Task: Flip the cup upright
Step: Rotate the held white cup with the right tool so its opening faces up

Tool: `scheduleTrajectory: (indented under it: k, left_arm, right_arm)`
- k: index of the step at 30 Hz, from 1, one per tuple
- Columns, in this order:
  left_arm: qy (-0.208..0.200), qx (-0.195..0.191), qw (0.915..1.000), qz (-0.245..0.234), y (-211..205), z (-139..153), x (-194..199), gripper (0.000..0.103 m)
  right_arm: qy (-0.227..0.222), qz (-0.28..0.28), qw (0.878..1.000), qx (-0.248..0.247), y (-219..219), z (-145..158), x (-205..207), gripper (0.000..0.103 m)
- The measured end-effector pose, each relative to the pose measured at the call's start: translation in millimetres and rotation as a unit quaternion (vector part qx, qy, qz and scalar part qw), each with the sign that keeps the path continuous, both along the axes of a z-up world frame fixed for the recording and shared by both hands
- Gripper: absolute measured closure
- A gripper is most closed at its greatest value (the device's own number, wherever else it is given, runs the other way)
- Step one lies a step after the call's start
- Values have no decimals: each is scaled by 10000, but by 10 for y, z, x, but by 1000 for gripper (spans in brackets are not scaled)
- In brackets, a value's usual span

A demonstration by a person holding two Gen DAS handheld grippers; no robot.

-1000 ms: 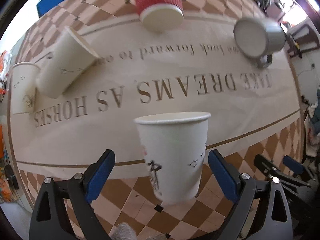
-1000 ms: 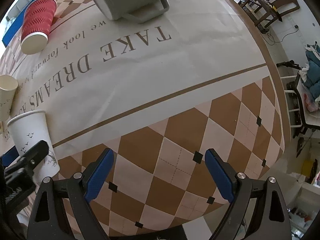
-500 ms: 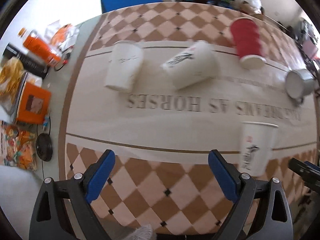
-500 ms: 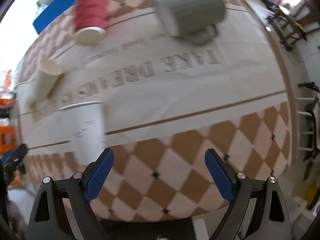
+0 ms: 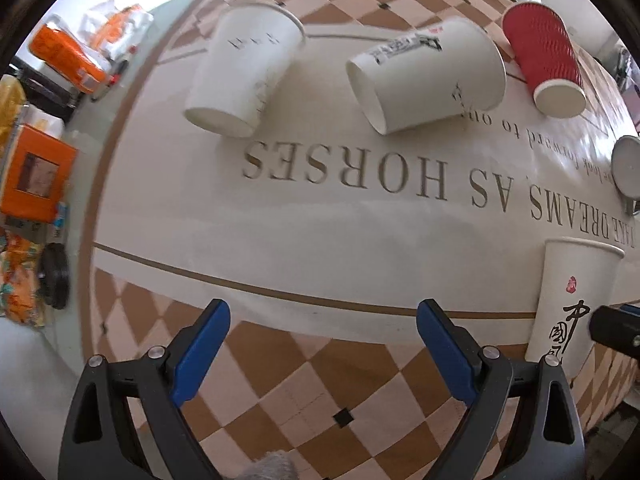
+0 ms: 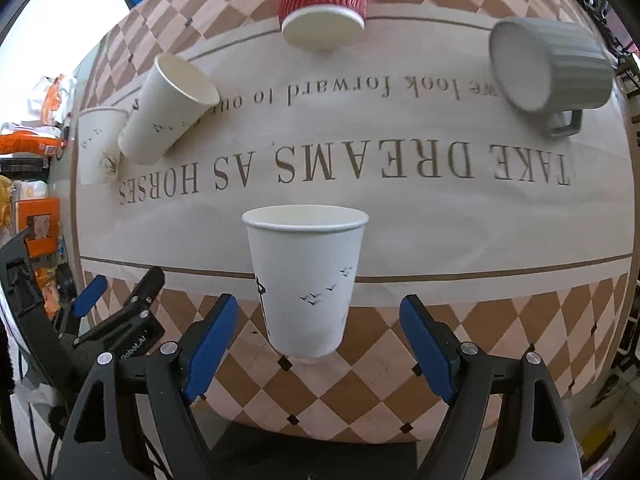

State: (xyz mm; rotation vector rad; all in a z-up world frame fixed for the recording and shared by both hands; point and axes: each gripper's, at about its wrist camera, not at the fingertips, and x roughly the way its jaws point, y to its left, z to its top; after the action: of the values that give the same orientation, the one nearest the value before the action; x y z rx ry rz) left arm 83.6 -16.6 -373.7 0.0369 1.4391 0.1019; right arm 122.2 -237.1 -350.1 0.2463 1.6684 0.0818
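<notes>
A white paper cup (image 6: pixel 306 280) stands upright near the table's front edge, between the open fingers of my right gripper (image 6: pixel 318 342), which does not touch it. It also shows at the right of the left wrist view (image 5: pixel 568 304). My left gripper (image 5: pixel 322 348) is open and empty over the checkered cloth, left of that cup. Two white paper cups (image 5: pixel 244 68) (image 5: pixel 428 76) lie on their sides at the far left. A red ribbed cup (image 5: pixel 544 60) and a grey mug (image 6: pixel 552 68) also lie on their sides at the back.
The table (image 5: pixel 360 220) has a cream cloth with brown lettering and a checkered border. Orange boxes and packets (image 5: pixel 36 176) sit beyond its left edge. My left gripper shows at the lower left of the right wrist view (image 6: pixel 116 312).
The left gripper has swung left, away from the upright cup, and now faces the two lying white cups. The right gripper has swung left and now frames the upright cup.
</notes>
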Motion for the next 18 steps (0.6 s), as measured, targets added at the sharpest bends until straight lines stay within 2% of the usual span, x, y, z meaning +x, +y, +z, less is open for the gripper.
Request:
scheduleTrajectory:
  k: [3,8,18]
  left_arm:
    - [54,4,10000,-27,24,-69,28,1]
    - [167,-33,9998,-91,100,-158,78,1]
    - [145,97,9993,-317,68,-101,79,1]
  right_arm:
    - [128,29,9999,-50,68,-124,27,21]
    - [153,176,9995,-221,172,-218,55,42]
    - [-87,51,9998,-153,170,-170,62,44]
